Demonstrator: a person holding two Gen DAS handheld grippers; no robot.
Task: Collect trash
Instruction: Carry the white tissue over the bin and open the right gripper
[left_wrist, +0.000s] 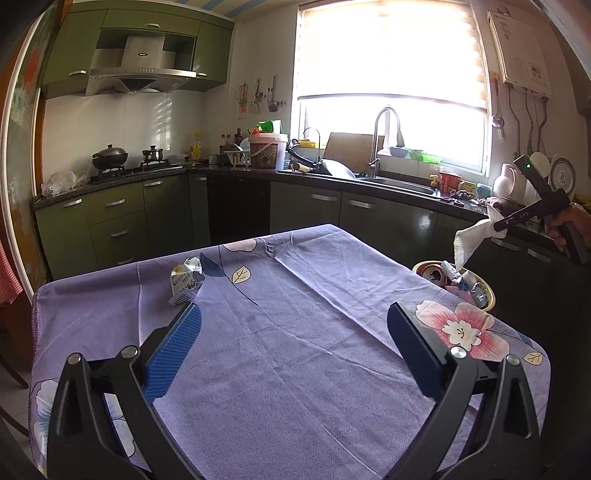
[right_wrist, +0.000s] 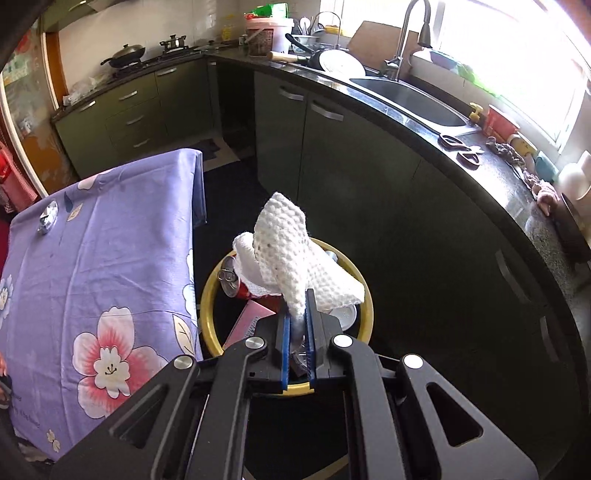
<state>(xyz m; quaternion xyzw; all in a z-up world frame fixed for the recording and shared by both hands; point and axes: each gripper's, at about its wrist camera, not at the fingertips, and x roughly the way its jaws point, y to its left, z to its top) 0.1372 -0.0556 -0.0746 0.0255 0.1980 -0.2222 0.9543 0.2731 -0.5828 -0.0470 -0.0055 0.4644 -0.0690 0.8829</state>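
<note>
My right gripper (right_wrist: 298, 308) is shut on a white paper towel (right_wrist: 291, 254) and points down over a yellow bin (right_wrist: 210, 306) on the floor beside the table. In the bin lie a crushed can (right_wrist: 231, 280), a pink packet (right_wrist: 247, 319) and other scraps. From the left wrist view the right gripper (left_wrist: 496, 227) hangs right of the table with the paper towel (left_wrist: 469, 242) dangling over the bin (left_wrist: 487, 295). My left gripper (left_wrist: 293, 314) stands open over the purple tablecloth (left_wrist: 295, 350). A crumpled carton (left_wrist: 186, 280) lies just beyond its left finger.
Dark green cabinets under a black counter (right_wrist: 424, 122) with a sink (right_wrist: 406, 94) run close behind the bin. The counter holds dishes, cups and scissors. A stove with pots (left_wrist: 110, 157) stands at the far left. The table's right edge (right_wrist: 195, 258) borders the bin.
</note>
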